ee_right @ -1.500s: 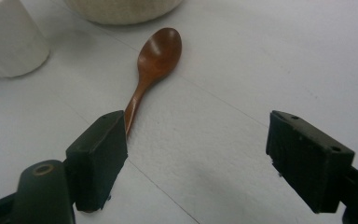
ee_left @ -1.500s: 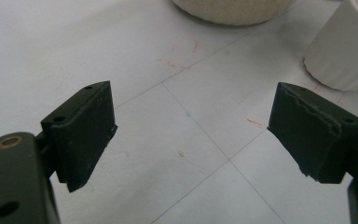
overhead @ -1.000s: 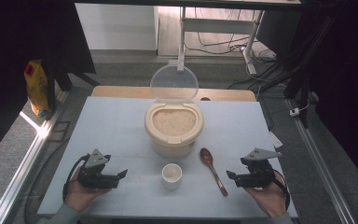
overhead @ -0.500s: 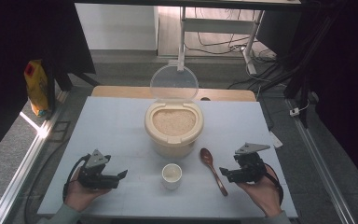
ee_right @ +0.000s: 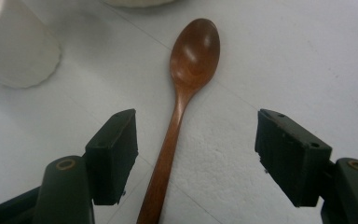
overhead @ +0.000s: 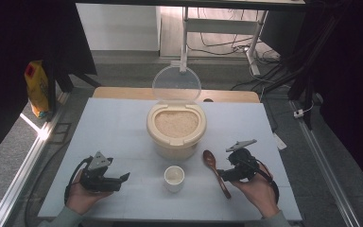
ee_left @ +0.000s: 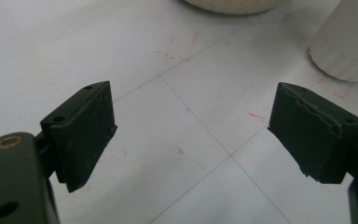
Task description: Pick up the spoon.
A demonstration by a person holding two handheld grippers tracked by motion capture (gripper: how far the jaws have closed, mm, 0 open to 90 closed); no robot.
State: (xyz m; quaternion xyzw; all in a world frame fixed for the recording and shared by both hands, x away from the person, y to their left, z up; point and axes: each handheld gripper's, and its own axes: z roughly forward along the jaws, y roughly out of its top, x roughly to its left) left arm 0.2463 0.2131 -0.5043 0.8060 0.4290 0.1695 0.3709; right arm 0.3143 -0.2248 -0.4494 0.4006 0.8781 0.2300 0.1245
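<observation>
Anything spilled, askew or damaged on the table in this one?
Nothing serious. The rice container stands upright with its lid flipped open, the cup is upright, and the wooden spoon lies flat between the open jaws of the right gripper. One stray pale grain lies on the table, near faint red marks.

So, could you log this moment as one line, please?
right gripper: open, closing astride wooden spoon handle | left gripper: open | spoon: on table
</observation>
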